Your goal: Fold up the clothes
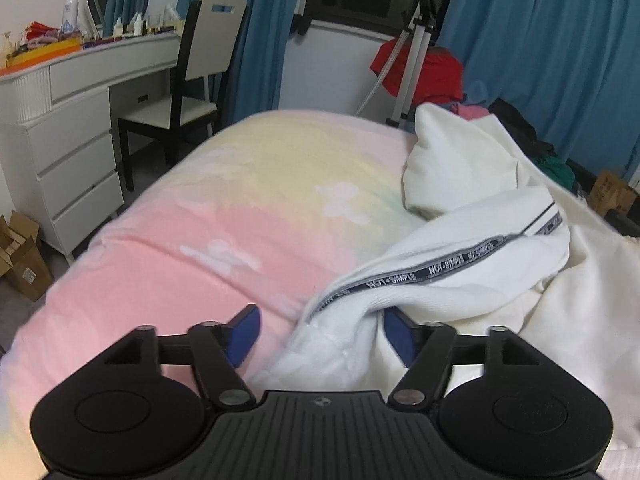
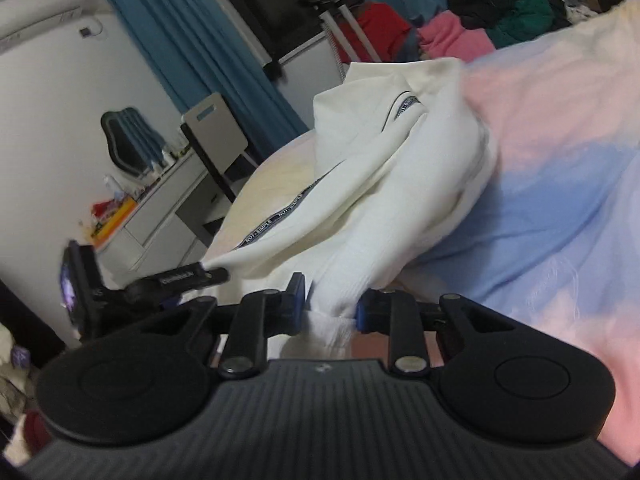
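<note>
A white garment (image 1: 472, 264) with a dark lettered tape stripe lies bunched on the right side of the pastel bed cover (image 1: 208, 216). My left gripper (image 1: 322, 332) stands open and wide. A ribbed fold of the garment lies between its blue pads and drapes over the right one. In the right wrist view the same garment (image 2: 400, 184) rises in a heap, and my right gripper (image 2: 330, 300) is shut on its ribbed white edge. The left gripper's black finger (image 2: 192, 276) shows at the left, with its tip at a corner of the cloth.
A white dresser (image 1: 68, 136) with bottles on top and a dark chair (image 1: 188, 80) stand left of the bed. A tripod (image 1: 412, 68) and piled red, pink and dark clothes (image 2: 472, 28) are at the far end, before blue curtains. Cardboard boxes (image 1: 22, 260) sit on the floor.
</note>
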Demonstrator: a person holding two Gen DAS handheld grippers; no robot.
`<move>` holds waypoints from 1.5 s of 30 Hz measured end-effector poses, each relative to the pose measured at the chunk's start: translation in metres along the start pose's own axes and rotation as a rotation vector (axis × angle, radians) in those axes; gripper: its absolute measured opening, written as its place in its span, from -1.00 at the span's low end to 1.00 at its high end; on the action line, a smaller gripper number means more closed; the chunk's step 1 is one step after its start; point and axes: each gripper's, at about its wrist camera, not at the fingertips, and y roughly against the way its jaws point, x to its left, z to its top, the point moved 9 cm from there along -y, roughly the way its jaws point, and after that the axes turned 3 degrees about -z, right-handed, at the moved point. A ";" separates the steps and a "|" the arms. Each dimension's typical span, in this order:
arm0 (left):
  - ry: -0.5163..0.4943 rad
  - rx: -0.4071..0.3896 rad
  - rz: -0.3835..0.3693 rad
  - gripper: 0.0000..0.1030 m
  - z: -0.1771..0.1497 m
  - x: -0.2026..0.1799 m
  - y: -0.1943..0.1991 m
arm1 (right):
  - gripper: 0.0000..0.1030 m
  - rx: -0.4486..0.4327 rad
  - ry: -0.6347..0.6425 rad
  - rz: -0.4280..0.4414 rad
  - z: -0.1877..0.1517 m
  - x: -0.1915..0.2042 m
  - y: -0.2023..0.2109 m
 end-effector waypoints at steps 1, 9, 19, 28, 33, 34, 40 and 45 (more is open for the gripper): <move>0.006 0.030 0.011 0.56 -0.006 0.002 -0.006 | -0.47 0.013 -0.003 -0.029 -0.006 -0.005 -0.001; 0.180 -0.004 -0.037 -0.18 -0.008 0.014 -0.012 | -0.49 0.110 -0.080 -0.080 -0.028 -0.025 -0.031; 0.276 -0.206 -0.171 -0.62 0.114 0.039 0.038 | -0.54 0.166 -0.259 0.169 -0.044 0.067 -0.064; 0.102 -0.242 0.117 -0.61 0.230 0.135 0.015 | -0.59 0.345 -0.201 0.466 -0.066 0.227 -0.182; 0.108 -0.122 0.195 -0.55 0.220 0.187 -0.058 | -0.64 0.429 -0.105 0.430 -0.088 0.250 -0.242; 0.121 -0.098 0.204 -0.55 0.214 0.194 -0.072 | -0.64 0.438 -0.097 0.426 -0.090 0.250 -0.248; 0.148 -0.051 0.219 -0.22 0.187 0.211 -0.094 | -0.47 0.462 -0.016 0.429 -0.080 0.253 -0.252; 0.132 -0.065 0.248 0.77 0.178 0.207 -0.058 | 0.28 0.434 0.127 0.393 -0.070 0.231 -0.227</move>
